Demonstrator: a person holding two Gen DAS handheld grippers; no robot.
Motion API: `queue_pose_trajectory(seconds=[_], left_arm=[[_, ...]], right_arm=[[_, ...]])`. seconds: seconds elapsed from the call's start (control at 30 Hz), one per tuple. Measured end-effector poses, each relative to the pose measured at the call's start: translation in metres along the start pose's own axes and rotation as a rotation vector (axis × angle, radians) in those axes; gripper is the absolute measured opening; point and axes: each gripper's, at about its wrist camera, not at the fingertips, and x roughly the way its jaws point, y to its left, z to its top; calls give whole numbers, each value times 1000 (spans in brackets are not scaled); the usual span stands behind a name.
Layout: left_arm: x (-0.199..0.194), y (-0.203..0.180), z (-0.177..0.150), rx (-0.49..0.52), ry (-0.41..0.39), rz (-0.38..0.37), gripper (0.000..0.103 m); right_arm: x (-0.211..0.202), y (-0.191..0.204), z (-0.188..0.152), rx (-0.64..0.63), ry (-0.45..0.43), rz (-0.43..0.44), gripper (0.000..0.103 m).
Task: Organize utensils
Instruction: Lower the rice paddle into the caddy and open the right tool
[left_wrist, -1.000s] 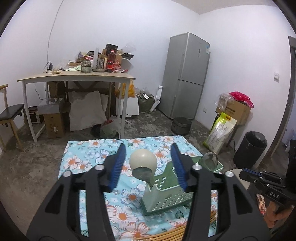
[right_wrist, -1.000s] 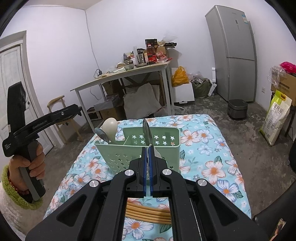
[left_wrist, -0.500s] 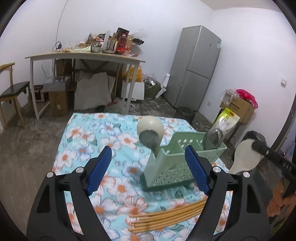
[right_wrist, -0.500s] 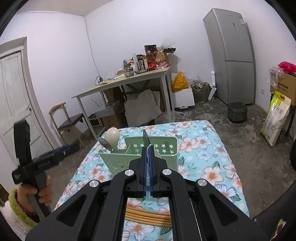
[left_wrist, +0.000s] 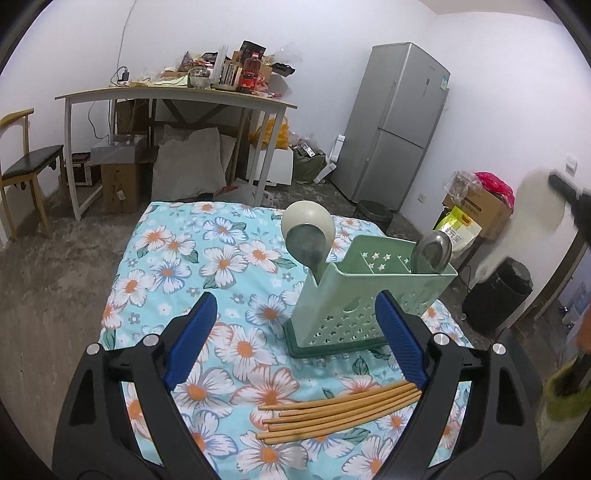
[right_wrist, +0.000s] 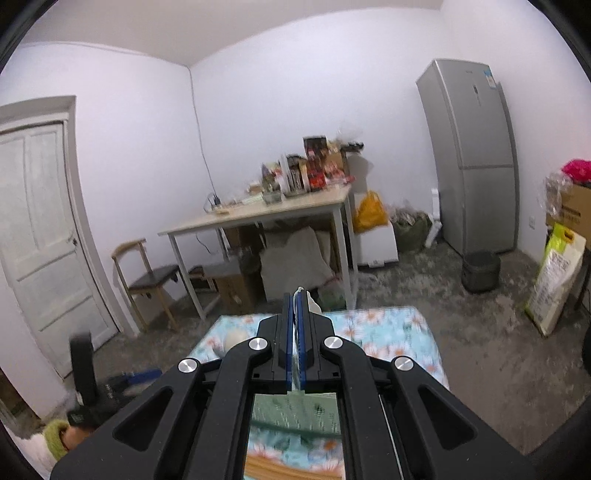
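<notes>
A green utensil caddy (left_wrist: 369, 295) stands on the floral cloth (left_wrist: 166, 266). A cream spoon (left_wrist: 308, 219) and a metal spoon (left_wrist: 306, 247) stand at its left end, another metal spoon (left_wrist: 434, 251) at its right end. A bundle of wooden chopsticks (left_wrist: 340, 410) lies in front of it. My left gripper (left_wrist: 295, 297) hovers before the caddy, its jaws opening wide, pads touching nothing. My right gripper (right_wrist: 294, 299) is shut on a white spoon (right_wrist: 312, 304), raised above the caddy (right_wrist: 295, 410). In the left wrist view that spoon (left_wrist: 532, 214) is a blur at the right edge.
Beyond the cloth stand a cluttered desk (left_wrist: 177, 96), a chair (left_wrist: 29, 166), a grey fridge (left_wrist: 399, 122) and a small pot (left_wrist: 375, 216) on the floor. Boxes and bags (left_wrist: 476, 210) and a black bin (left_wrist: 495, 295) sit at the right. A white door (right_wrist: 40, 236) is at the left.
My left jaws have spread from either side of the cream spoon and the gripper has drawn back and sunk. My right gripper has risen with the white spoon, leaving the caddy below it.
</notes>
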Motion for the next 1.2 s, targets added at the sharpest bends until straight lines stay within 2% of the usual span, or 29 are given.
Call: queue_pose_trajectory(seconds=[0.27,0.33,0.53,0.8,1.2], left_arm=[[-2,8,-6,-17,7,11,84],[-2,9,-7,-21,8,16,84],[-4,15,-7,-31,12,32,84],[-2,18,-7,-36,26,44,84],[-3,19,-7,-34,28,45,84]], right_arm=[[8,-1,37,26,-56,123,2],[18,-2,40,41,-50,162,2],[53,-3,30,84,17,206,2],[78,-13,9,111,89,191,2],[132,-36,-39,141,288,112,4]])
